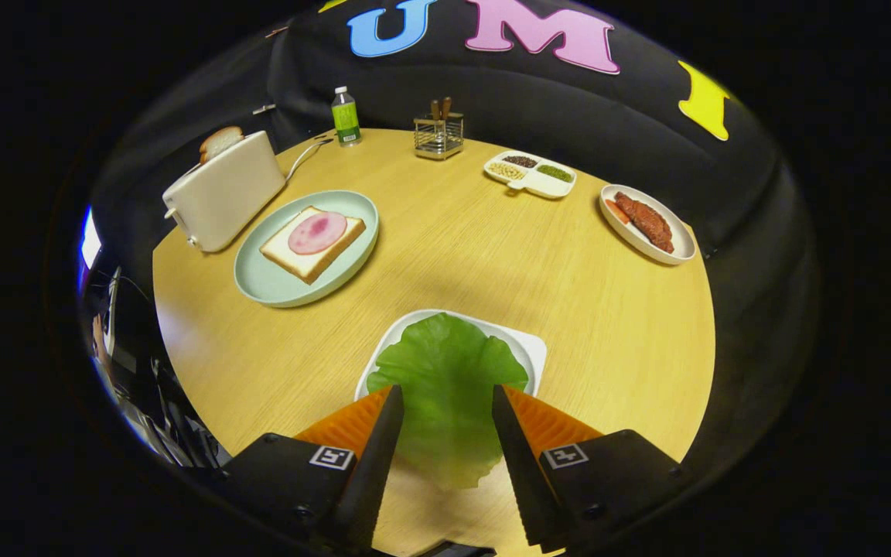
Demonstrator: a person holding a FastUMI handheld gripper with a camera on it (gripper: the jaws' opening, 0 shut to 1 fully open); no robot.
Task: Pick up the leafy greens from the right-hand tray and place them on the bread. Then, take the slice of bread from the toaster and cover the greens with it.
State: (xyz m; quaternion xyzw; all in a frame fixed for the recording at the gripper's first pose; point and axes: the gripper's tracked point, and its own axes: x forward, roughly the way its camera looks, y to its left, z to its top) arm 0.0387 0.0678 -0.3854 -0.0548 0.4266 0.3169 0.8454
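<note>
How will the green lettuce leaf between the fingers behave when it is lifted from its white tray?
The lettuce leaf looks thin and wide, so it will probably flop at the edges. It seems light, since it overhangs the white tray without sagging much. The gripper is open around it; a grip on one edge may let it droop.

A round, pale wooden table point(453, 255) with a fine straight grain stands in the middle of the booth, lit warmly from above so its top glows yellow, with a soft shadow across the near half. Black cloth walls point(732, 186) hang in loose folds close behind it. Off beyond the table's left edge, a narrow gap point(91, 241) lets in cold bluish-white light and blurred dark equipment.
</note>
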